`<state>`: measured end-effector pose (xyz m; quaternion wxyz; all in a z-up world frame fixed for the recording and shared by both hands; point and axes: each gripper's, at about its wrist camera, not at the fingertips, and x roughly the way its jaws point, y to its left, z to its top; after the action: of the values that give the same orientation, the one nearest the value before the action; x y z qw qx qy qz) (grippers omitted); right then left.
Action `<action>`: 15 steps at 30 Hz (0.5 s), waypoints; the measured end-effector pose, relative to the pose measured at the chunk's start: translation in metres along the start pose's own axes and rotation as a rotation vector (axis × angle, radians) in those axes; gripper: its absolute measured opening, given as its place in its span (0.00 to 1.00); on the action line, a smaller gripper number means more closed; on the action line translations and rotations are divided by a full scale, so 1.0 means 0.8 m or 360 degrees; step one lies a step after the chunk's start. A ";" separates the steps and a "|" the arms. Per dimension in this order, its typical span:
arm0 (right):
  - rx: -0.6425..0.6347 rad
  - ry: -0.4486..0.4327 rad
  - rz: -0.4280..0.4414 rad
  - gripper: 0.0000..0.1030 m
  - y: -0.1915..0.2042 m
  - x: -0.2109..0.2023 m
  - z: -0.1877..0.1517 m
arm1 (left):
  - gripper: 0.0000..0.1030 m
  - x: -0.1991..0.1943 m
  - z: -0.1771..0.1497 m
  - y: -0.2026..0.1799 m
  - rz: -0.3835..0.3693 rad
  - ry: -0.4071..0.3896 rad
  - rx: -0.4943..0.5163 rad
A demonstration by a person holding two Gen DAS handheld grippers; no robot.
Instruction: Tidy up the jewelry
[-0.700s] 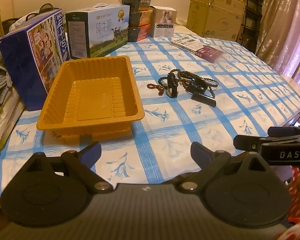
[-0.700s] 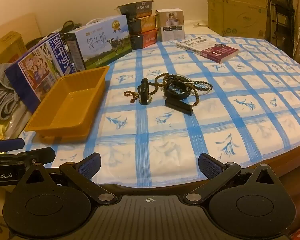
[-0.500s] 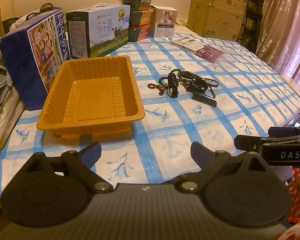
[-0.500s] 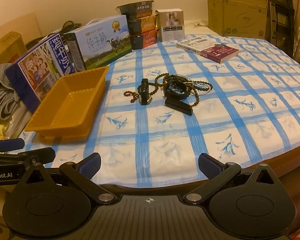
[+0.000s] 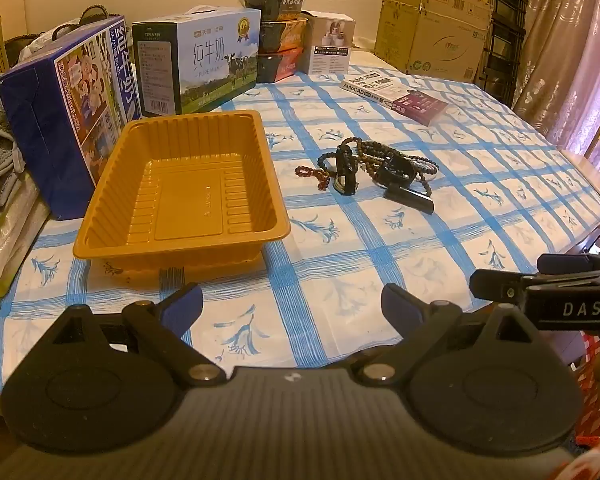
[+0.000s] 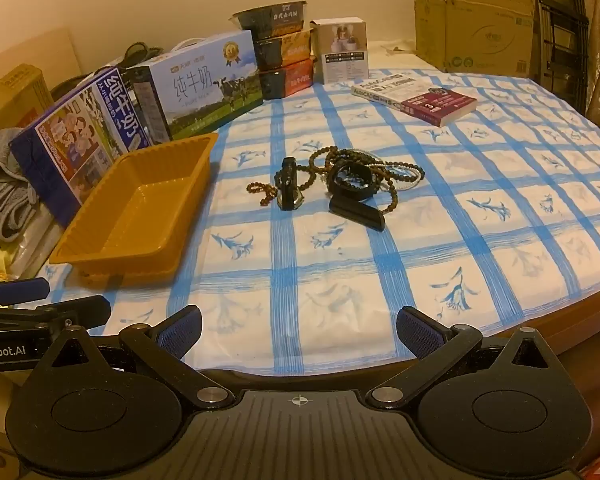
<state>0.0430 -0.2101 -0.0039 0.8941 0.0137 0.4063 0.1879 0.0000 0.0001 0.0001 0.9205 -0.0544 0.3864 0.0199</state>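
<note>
Spread wide and empty, the blue-padded fingers [image 5: 182,307] of the left gripper [image 5: 291,306] and of the right gripper [image 6: 298,326] hang over the near edge of the table [image 6: 500,240], its cloth checked in blue and white. Milk cartons [image 6: 204,84] and a stack of bowls [image 6: 282,48] line the far side, with a book [image 6: 416,98] off to the right. An empty orange tray [image 5: 180,188] sits at the left, just in front of the cartons. Well apart from both grippers, near the middle of the cloth, lies the jewelry pile [image 6: 340,182]: tangled bead strings [image 6: 396,168], a dark wristband [image 6: 350,180], a watch [image 6: 290,188] and a small black bar [image 6: 356,214]. Nothing appears sorted yet, so the job seems to be at its start. The next move likely calls for reaching forward to one piece at the pile's edge, such as the bar, and closing on it without dragging the beads along, then carrying it to the tray.
</note>
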 end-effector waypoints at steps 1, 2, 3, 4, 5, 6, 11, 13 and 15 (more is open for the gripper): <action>0.0000 -0.0001 0.0001 1.00 0.000 0.000 0.000 | 0.92 0.000 0.000 0.000 0.0001 0.0000 0.0000; 0.0000 0.0000 0.0001 1.00 0.000 0.000 0.000 | 0.92 0.000 0.000 0.000 0.0002 0.0000 0.0000; 0.0000 -0.0001 0.0000 1.00 0.000 0.000 0.000 | 0.92 0.000 0.000 0.000 0.0002 0.0001 0.0000; 0.0000 -0.0002 0.0001 1.00 0.000 -0.001 0.000 | 0.92 0.000 0.000 0.000 0.0001 -0.0001 0.0000; 0.0000 -0.0003 0.0002 1.00 0.000 -0.001 0.000 | 0.92 0.000 0.000 0.000 0.0000 -0.0001 0.0000; 0.0000 -0.0002 0.0001 1.00 0.000 -0.001 0.001 | 0.92 0.000 0.000 0.000 0.0000 -0.0001 0.0000; 0.0001 -0.0002 0.0002 1.00 0.001 -0.001 0.001 | 0.92 0.000 0.000 0.000 0.0000 0.0001 -0.0001; 0.0001 -0.0003 0.0002 1.00 0.001 -0.001 0.001 | 0.92 0.000 0.000 0.000 0.0001 -0.0001 0.0000; 0.0001 -0.0003 0.0002 1.00 0.001 -0.001 0.002 | 0.92 0.000 0.000 0.000 0.0000 -0.0001 0.0000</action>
<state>0.0432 -0.2097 -0.0022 0.8944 0.0145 0.4054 0.1884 0.0000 0.0001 0.0001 0.9206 -0.0543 0.3861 0.0198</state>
